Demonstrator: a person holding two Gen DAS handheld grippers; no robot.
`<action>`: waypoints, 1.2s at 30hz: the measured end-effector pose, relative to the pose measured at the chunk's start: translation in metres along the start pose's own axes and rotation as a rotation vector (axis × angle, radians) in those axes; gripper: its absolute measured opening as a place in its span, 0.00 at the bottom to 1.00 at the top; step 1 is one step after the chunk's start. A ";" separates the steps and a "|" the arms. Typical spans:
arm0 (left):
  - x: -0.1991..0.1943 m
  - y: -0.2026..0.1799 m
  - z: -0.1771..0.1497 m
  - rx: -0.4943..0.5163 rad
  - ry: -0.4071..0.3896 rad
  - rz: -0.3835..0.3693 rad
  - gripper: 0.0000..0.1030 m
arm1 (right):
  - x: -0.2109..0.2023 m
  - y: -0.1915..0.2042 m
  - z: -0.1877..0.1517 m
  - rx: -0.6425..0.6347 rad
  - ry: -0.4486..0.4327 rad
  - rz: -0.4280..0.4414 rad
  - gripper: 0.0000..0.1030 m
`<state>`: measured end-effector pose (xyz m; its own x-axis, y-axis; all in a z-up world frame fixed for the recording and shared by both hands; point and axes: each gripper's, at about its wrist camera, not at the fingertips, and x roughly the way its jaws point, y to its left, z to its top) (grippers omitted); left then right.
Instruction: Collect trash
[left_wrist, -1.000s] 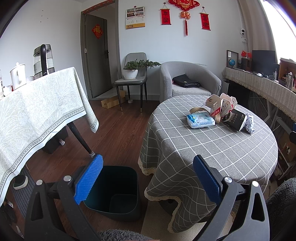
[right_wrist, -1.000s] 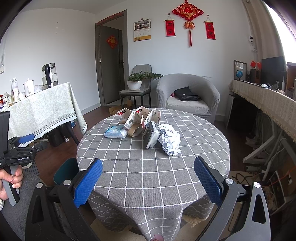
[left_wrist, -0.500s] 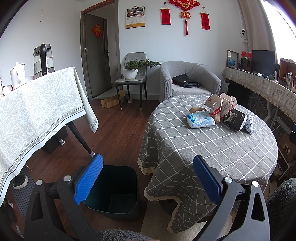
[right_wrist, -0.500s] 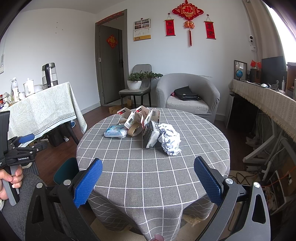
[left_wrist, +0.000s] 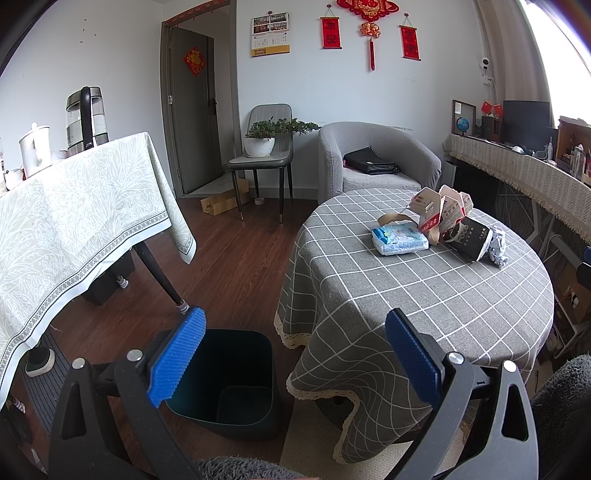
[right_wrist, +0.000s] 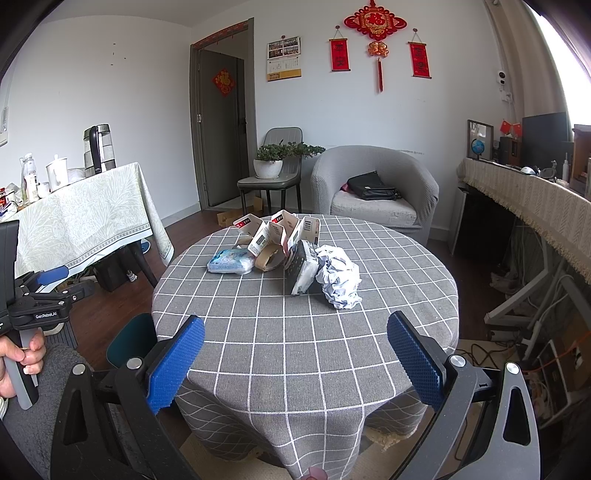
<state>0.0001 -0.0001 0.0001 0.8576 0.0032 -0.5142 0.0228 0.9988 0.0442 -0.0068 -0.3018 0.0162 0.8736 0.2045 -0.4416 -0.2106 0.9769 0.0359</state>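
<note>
Trash lies on the round grey checked table (right_wrist: 295, 332): a crumpled white paper ball (right_wrist: 339, 277), a dark box (right_wrist: 301, 267), red-and-white cartons (right_wrist: 275, 230), a cardboard tape ring (right_wrist: 267, 258) and a blue tissue pack (right_wrist: 231, 260). The left wrist view shows the same pile: pack (left_wrist: 400, 240), cartons (left_wrist: 439, 212), box (left_wrist: 469, 238). A dark teal bin (left_wrist: 225, 376) stands on the floor left of the table, its edge showing in the right wrist view (right_wrist: 131, 341). My left gripper (left_wrist: 291, 354) is open above the bin. My right gripper (right_wrist: 295, 360) is open at the table's near edge.
A table with a pale patterned cloth (left_wrist: 74, 221) holding a kettle (left_wrist: 86, 114) stands at left. A grey armchair (right_wrist: 373, 192) and a chair with a potted plant (right_wrist: 275, 166) stand behind. A fringed counter (right_wrist: 535, 199) runs along the right, cables (right_wrist: 517, 354) below it.
</note>
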 end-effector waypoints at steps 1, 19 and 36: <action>0.000 0.000 0.000 0.000 0.000 0.000 0.97 | 0.000 0.000 0.000 0.000 0.000 0.000 0.97; 0.000 0.000 0.000 -0.001 0.002 0.000 0.97 | 0.001 -0.001 -0.002 -0.001 0.002 -0.001 0.97; 0.007 -0.002 -0.009 -0.014 0.022 -0.010 0.97 | 0.002 -0.007 -0.005 0.016 0.004 0.016 0.97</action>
<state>0.0016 -0.0017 -0.0110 0.8458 -0.0063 -0.5335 0.0245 0.9993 0.0272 -0.0056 -0.3080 0.0105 0.8683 0.2203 -0.4444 -0.2178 0.9743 0.0573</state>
